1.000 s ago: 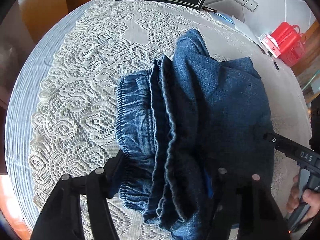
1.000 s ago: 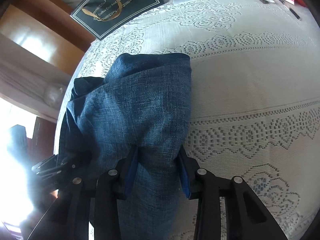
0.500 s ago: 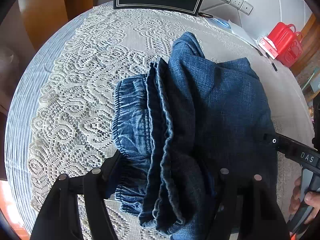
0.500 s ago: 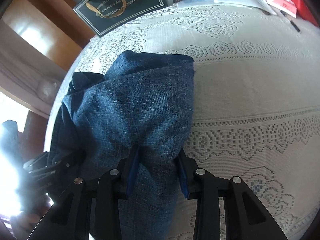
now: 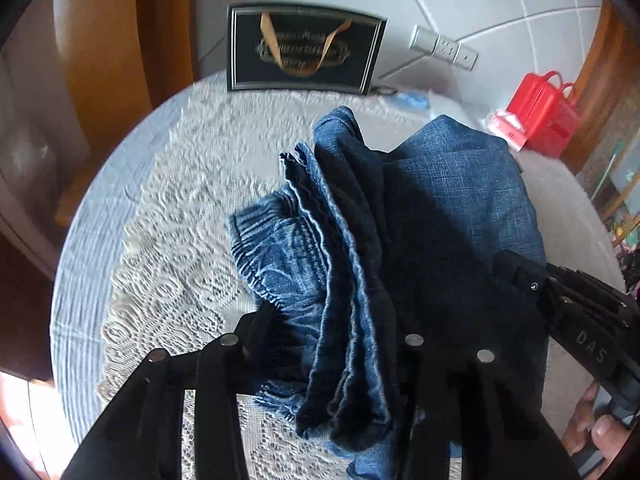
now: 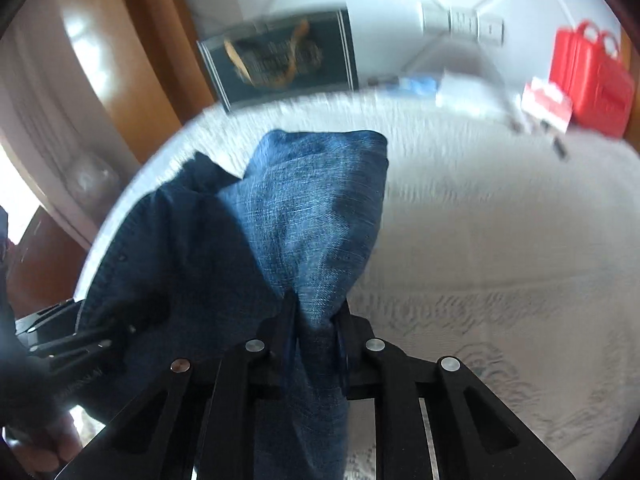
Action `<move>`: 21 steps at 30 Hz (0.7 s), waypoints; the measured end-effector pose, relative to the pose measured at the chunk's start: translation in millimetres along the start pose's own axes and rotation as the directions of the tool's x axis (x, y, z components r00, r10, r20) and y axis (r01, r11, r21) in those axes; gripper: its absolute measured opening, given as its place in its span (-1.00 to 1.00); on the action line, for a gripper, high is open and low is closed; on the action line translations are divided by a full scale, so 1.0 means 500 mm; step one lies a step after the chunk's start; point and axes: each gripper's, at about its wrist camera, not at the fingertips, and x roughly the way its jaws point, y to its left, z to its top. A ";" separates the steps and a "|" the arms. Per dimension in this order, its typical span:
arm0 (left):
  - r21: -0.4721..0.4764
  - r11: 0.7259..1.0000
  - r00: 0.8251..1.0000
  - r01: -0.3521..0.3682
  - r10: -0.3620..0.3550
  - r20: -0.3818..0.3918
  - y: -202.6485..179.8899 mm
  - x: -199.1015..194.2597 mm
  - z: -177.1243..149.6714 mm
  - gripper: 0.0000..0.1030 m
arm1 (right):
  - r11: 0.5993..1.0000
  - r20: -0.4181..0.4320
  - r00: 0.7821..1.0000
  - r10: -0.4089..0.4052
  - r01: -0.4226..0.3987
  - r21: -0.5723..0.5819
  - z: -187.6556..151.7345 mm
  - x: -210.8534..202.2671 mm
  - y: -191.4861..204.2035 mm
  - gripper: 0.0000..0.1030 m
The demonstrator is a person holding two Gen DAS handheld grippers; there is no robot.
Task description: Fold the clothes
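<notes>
A pair of blue jeans [image 5: 400,248], folded into a thick bundle, hangs lifted over a white lace tablecloth [image 5: 168,248]. My left gripper [image 5: 332,332] has its jaws around the bundle's near edge, by the elastic waistband [image 5: 276,256]. My right gripper [image 6: 316,320] is shut on a bunched fold of the jeans [image 6: 320,208]. The right gripper also shows at the right of the left wrist view [image 5: 524,276], at the bundle's right edge. The left gripper shows dimly at the lower left of the right wrist view [image 6: 80,340].
A dark paper gift bag [image 5: 300,56] stands at the table's far edge against a tiled wall. A red box [image 5: 544,116] and a small red-and-white carton [image 5: 504,128] sit at the far right. A power strip [image 5: 444,48] hangs on the wall. Wooden furniture [image 5: 112,60] stands left.
Both grippers have risen and tilted up with the jeans, which now hang off the cloth. The right gripper's jaws have closed tighter on the fold. The views are motion-blurred.
</notes>
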 end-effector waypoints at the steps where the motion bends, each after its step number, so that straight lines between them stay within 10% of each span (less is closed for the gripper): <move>1: -0.001 1.000 1.000 0.012 -0.012 0.012 -0.005 -0.016 0.021 -0.23 | 1.000 0.025 1.000 0.002 -0.002 0.005 0.007 -0.028 0.004 -0.70; 10: 0.066 0.994 0.993 0.083 -0.088 0.076 -0.160 -0.083 0.075 -0.23 | 0.999 0.172 0.985 -0.022 0.015 0.042 0.051 -0.206 -0.043 -0.71; 14: 0.047 0.994 0.995 0.099 -0.099 -0.006 -0.225 -0.028 0.056 -0.18 | 0.995 0.111 0.994 0.008 -0.019 0.094 0.048 -0.195 -0.133 -0.71; 21: 0.001 1.000 0.982 -0.007 0.007 -0.191 -0.266 0.116 -0.024 0.47 | 0.977 -0.104 0.994 0.016 0.007 0.214 -0.033 -0.065 -0.331 -0.63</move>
